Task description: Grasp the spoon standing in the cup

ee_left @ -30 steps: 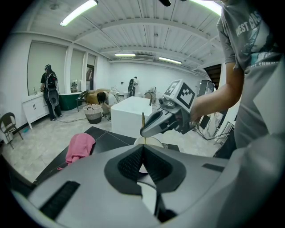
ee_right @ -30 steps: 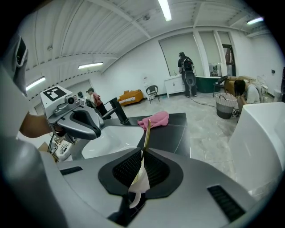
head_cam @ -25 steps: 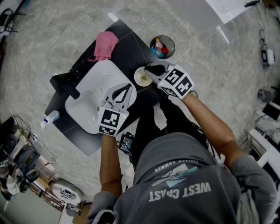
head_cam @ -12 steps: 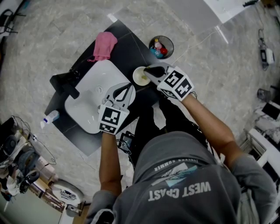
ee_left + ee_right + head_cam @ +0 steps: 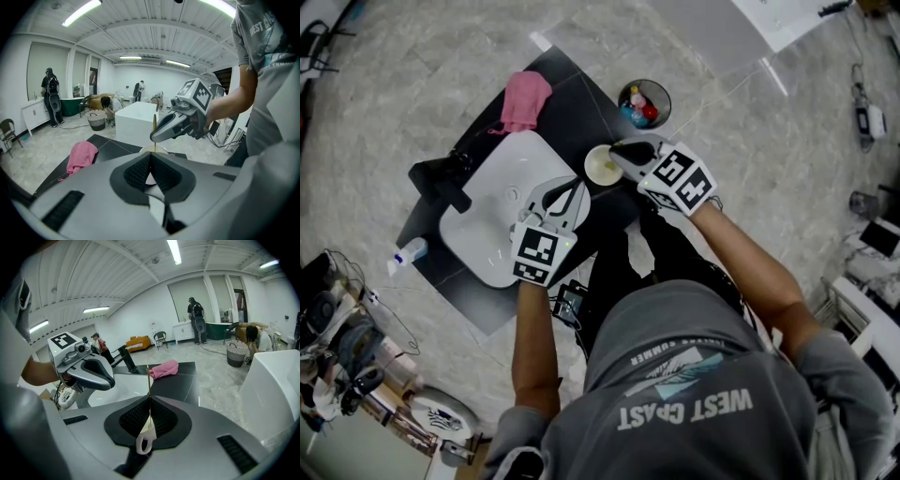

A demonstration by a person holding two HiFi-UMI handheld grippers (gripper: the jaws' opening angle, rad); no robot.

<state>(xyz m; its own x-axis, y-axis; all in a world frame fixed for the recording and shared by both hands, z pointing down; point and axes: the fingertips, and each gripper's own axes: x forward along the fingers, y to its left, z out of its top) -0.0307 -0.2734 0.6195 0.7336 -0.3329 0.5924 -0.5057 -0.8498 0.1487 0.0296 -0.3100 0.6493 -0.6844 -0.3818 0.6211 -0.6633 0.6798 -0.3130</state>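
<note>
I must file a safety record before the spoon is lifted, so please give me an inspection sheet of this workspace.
Surface: dark counter with a white sink and black tap.
Job's things: spoon stands upright in the white cup, beside the sink.
Clutter: pink cloth; round bin of small colourful things; small bottle by the counter's left edge.
Tools: right tool shut on the spoon's handle; left tool shut, empty, over the sink.
Cables: loose wires on the floor at left.
Surroundings: pale stone floor; people far off.
</note>
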